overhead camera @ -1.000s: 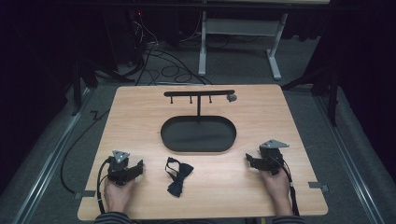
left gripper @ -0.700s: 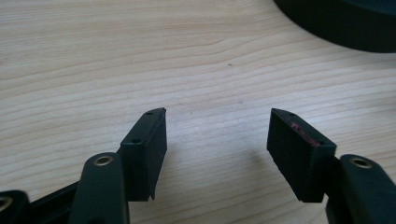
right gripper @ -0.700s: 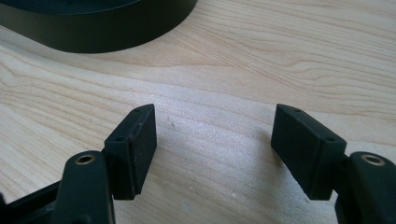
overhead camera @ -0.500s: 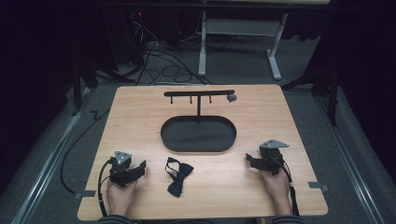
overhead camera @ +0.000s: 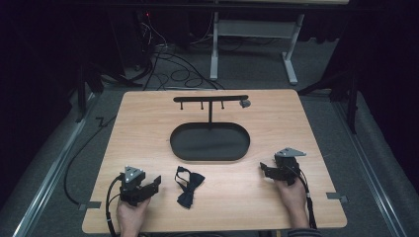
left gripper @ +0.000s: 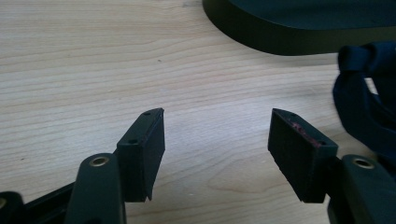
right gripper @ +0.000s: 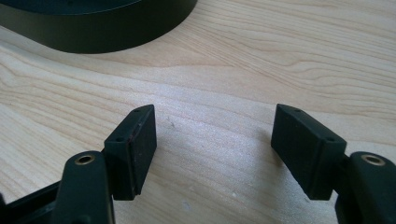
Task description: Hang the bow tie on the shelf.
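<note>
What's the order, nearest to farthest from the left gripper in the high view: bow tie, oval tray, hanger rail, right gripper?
From the left gripper:
1. bow tie, just to its right.
2. oval tray, ahead, centre of table.
3. hanger rail and right gripper: too close to call; rail at back, gripper far right.

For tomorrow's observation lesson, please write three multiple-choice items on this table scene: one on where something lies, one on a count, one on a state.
1. Where does the bow tie lie?
A. In the oval tray
B. On the table between the two grippers, nearer the left one
C. Hanging from the stand

2. How many small pegs hang under the bar of the stand?
A. One
B. Three
C. Six

3. How do the jaws of the left gripper stand?
A. Open, with nothing between them
B. Shut on the bow tie
C. Shut on the tray rim

Answers: 1 B, the tie rests on bare wood in front of the tray. 2 B, three pegs show. 3 A, wood shows between the jaws.
</note>
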The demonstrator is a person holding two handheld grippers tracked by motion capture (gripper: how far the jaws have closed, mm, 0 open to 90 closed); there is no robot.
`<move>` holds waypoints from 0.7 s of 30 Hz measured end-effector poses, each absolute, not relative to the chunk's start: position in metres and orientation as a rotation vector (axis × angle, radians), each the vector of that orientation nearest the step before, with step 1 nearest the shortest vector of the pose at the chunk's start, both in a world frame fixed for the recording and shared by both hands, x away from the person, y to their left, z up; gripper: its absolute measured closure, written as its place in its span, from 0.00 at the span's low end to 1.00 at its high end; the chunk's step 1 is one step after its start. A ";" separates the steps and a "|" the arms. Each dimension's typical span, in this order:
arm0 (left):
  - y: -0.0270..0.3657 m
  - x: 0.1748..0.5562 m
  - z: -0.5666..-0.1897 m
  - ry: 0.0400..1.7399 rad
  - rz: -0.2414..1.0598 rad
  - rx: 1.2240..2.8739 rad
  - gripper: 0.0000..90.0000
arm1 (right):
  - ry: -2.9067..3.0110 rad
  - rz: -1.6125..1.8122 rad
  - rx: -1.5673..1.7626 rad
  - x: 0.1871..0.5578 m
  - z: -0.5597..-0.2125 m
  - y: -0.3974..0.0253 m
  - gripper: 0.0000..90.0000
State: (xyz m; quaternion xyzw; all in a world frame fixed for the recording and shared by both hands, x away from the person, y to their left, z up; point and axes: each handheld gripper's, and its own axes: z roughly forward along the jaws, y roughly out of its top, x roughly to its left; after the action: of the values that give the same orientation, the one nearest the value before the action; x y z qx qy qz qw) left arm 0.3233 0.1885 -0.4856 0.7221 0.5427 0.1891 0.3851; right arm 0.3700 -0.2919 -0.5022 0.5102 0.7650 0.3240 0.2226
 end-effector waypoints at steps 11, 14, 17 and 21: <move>0.165 0.314 -0.472 1.281 0.443 1.865 0.39 | 2.113 0.895 1.409 0.370 -0.502 -0.292 0.36; 0.159 0.314 -0.470 1.267 0.427 1.872 0.39 | 2.113 0.895 1.408 0.370 -0.502 -0.292 0.36; 0.153 0.316 -0.469 1.253 0.412 1.886 0.39 | 2.113 0.895 1.409 0.370 -0.502 -0.292 0.36; 0.143 0.319 -0.468 1.233 0.401 1.899 0.39 | 2.113 0.895 1.409 0.370 -0.502 -0.292 0.36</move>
State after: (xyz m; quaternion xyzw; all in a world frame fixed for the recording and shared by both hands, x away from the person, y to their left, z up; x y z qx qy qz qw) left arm 0.3195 0.1429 -0.4683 0.7538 0.4892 0.1590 0.4090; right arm 0.3700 -0.2919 -0.5022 0.5101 0.7650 0.3240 0.2227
